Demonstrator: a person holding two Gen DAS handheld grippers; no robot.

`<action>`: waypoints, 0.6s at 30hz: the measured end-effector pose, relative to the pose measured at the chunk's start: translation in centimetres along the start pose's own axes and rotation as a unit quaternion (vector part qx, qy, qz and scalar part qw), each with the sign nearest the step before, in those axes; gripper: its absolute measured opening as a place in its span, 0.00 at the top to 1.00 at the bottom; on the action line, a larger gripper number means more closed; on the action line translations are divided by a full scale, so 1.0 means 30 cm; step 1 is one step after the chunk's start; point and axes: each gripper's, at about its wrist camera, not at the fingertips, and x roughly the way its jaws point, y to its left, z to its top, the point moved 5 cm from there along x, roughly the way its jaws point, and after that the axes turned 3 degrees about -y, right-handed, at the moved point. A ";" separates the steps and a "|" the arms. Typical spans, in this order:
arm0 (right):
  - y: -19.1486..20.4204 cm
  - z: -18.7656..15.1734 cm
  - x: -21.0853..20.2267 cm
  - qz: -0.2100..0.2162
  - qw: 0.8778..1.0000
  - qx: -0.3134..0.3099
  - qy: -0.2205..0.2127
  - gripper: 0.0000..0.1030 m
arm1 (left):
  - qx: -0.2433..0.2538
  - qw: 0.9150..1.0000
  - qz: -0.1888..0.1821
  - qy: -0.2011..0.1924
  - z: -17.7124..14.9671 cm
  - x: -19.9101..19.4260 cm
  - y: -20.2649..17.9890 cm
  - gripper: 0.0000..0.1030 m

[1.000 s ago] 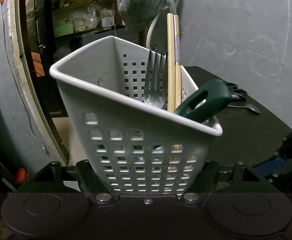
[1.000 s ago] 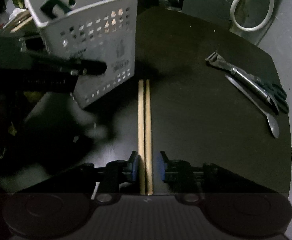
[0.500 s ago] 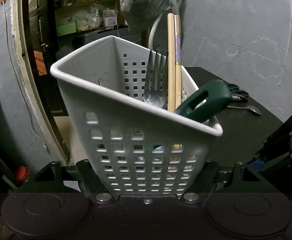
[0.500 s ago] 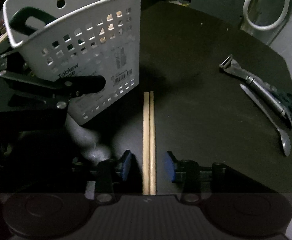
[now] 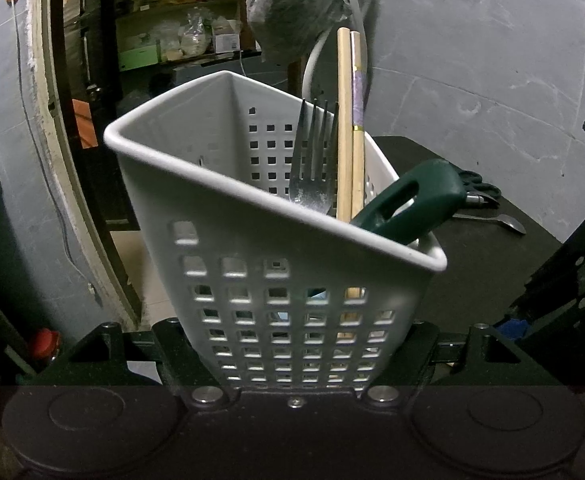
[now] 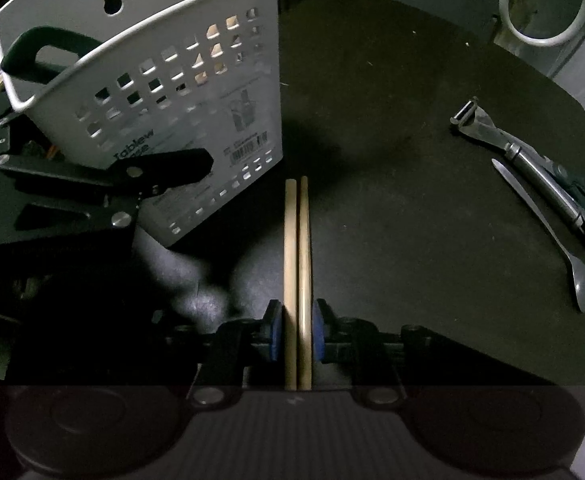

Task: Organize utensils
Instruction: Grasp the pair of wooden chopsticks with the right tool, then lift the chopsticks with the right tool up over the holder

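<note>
**Two chopsticks going into the right fingers**

Right gripper (image 6: 296, 334) is closing around two chopsticks (image 6: 297, 248) lying on the counter (image 6: 412, 200); its pads look to be touching them, narrower than a second ago. Left gripper (image 5: 292, 354) is clamping one white basket (image 5: 260, 240), unmoved, holding one fork (image 5: 312, 172), two chopsticks, one green handle (image 5: 408, 204). Only the right view is showing one spoon (image 6: 552, 240) and one peeler (image 6: 524, 156) clearly.

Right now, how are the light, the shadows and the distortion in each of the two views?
Left wrist view: fairly bright, the white basket sharp, the wall lines bent by the fisheye. Right wrist view: dim, a dark shadow left of the chopsticks, weak glare on the spoon, the black table edge curved.
</note>
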 end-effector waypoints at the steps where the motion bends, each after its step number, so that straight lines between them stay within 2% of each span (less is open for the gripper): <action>1: 0.003 -0.001 0.001 -0.001 1.000 -0.004 -0.001 0.86 | -0.002 1.000 -0.001 0.000 0.000 0.001 0.001 0.26; 4: 0.000 0.004 0.005 0.003 1.000 -0.008 -0.003 0.87 | -0.003 1.000 -0.001 0.000 0.001 0.000 0.001 0.26; 7: -0.041 0.008 0.000 0.024 1.000 0.018 -0.003 0.87 | -0.006 1.000 -0.001 0.000 -0.001 -0.002 0.003 0.26; 10: -0.085 0.006 -0.020 0.043 0.997 0.055 -0.022 0.87 | -0.006 1.000 -0.001 0.000 -0.003 -0.006 0.005 0.26; 18: -0.174 -0.046 -0.109 0.081 0.978 0.146 -0.128 0.87 | -0.002 1.000 0.000 0.000 0.001 -0.005 0.006 0.26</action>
